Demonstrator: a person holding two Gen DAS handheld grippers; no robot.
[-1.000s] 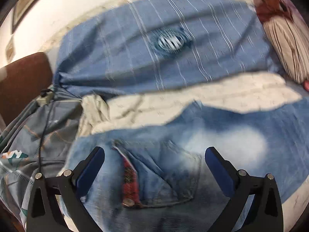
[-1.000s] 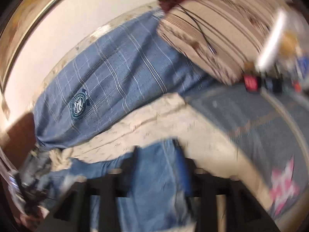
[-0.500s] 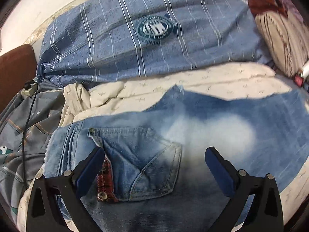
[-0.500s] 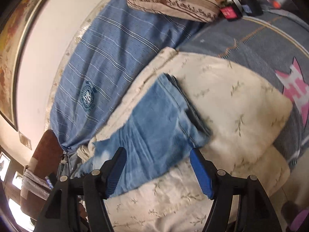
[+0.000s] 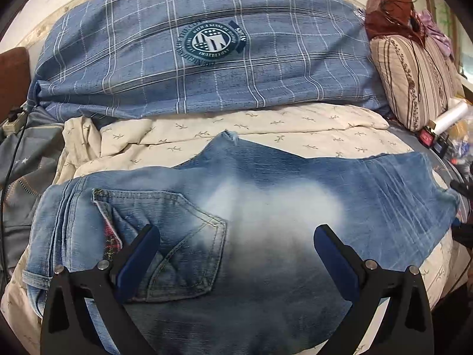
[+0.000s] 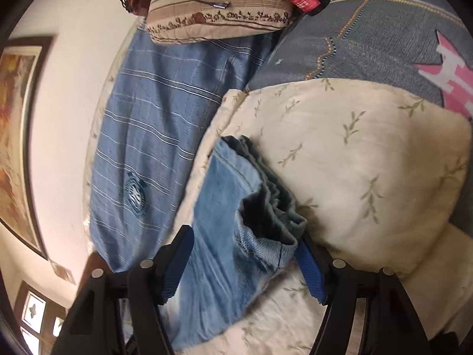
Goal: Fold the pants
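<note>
Bedding and clutter on the bed

A blue plaid pillow (image 5: 207,59) lies behind a cream leaf-print quilt (image 5: 295,124); a striped beige cushion (image 5: 414,82) leans beside it, a framed picture (image 6: 14,133) on the wall.

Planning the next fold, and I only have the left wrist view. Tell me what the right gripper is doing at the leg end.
Observer: The right gripper is open. The leg end of the jeans lies between its fingers, not clamped.
Operator: Describe the hem.
Observer: Several hem edges lie stacked, and the top leg opening gapes.
Operator: Say what lies beyond it.
Observer: Cream quilt, then a grey cover bearing a pink star.
</note>
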